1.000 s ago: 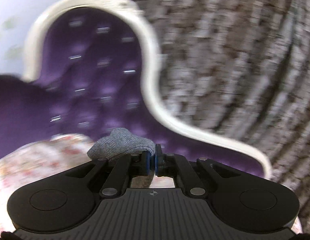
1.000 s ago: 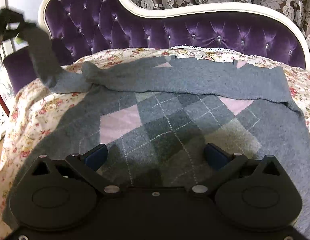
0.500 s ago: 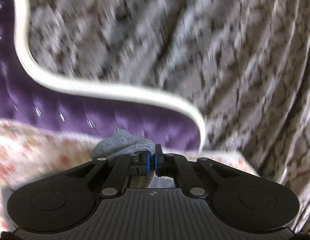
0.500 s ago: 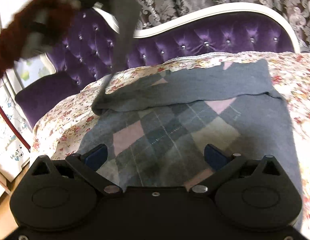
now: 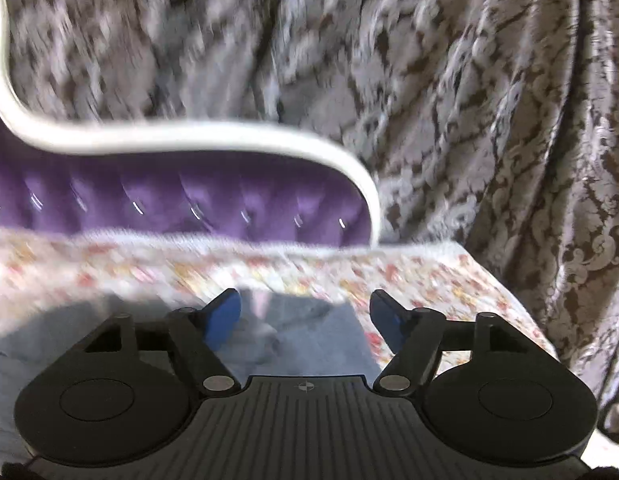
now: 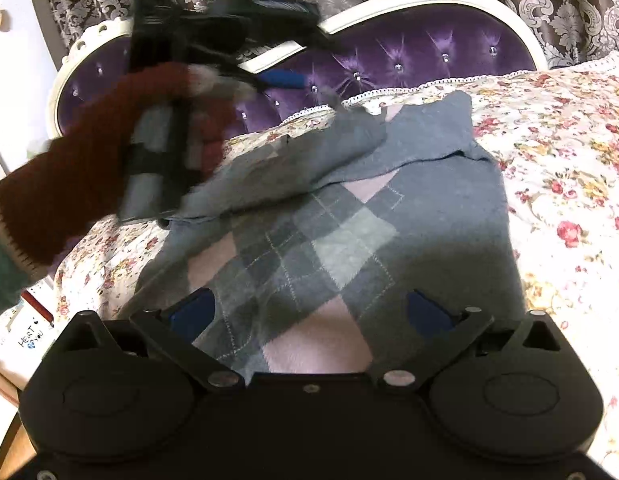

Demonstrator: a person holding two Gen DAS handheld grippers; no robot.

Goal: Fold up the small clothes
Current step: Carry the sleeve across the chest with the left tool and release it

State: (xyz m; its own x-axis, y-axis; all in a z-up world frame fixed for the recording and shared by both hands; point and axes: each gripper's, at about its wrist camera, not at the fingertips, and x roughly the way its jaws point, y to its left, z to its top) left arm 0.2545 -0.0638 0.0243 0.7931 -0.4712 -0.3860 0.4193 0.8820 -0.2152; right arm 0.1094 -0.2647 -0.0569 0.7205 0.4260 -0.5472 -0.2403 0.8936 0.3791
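A grey argyle sweater (image 6: 441,224) with pink and pale diamonds lies flat on the floral bedspread (image 6: 569,168). One grey sleeve (image 6: 293,160) lies folded across its upper part. My right gripper (image 6: 309,312) is open and empty just above the sweater's near edge. My left gripper (image 5: 305,316) is open above the grey sleeve cloth (image 5: 305,344); it also shows in the right wrist view (image 6: 285,78), blurred, held by a hand in a red-brown sleeve, above the sleeve's end.
A purple tufted headboard (image 6: 409,52) with a white frame runs along the far side of the bed. Patterned curtains (image 5: 489,100) hang behind it. A white cabinet (image 6: 9,60) stands at the left. The bed's left edge (image 6: 69,280) drops off beside a notebook.
My left gripper swung the sleeve rightward over the sweater, then opened and let it go; the sleeve now lies folded across the body. My right gripper stayed open, shifting slightly.
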